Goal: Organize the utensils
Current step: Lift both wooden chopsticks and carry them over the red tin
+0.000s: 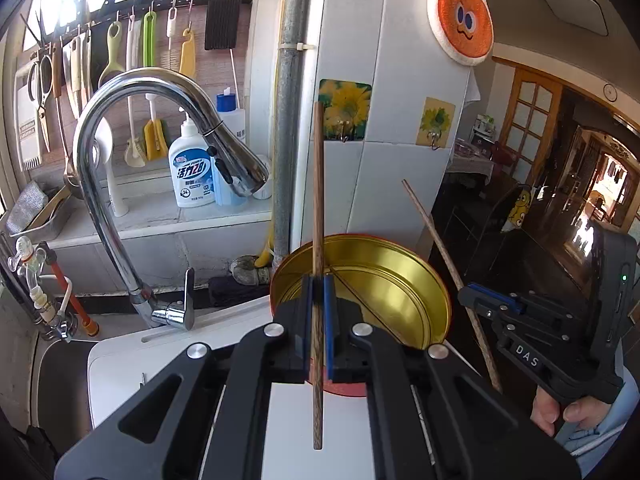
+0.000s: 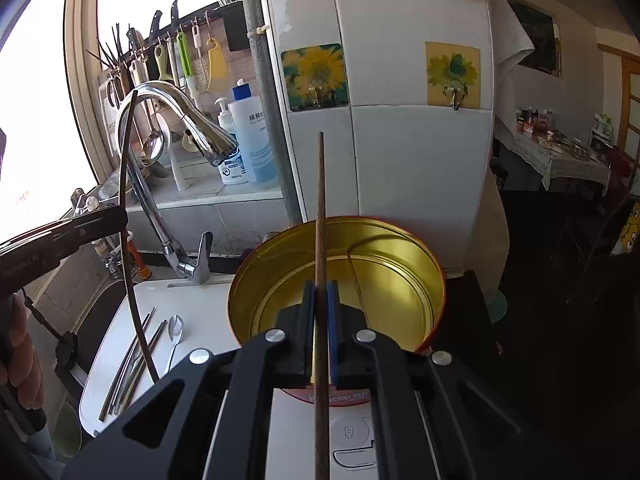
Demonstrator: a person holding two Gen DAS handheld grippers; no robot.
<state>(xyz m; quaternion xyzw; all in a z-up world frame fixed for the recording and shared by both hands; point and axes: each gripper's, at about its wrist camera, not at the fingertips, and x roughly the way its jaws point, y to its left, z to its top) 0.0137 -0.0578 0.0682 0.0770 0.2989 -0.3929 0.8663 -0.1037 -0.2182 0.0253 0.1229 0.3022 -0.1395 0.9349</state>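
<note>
Chopstick [image 1: 318,200] in each gripper [image 1: 319,292]

Tin [image 2: 424,280] right of faucet [image 2: 172,100]

Both wrist views above tin [image 1: 400,264].

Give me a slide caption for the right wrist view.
Right gripper clamps a wooden chopstick above the open gold tin; more utensils wait on the white board.
</note>
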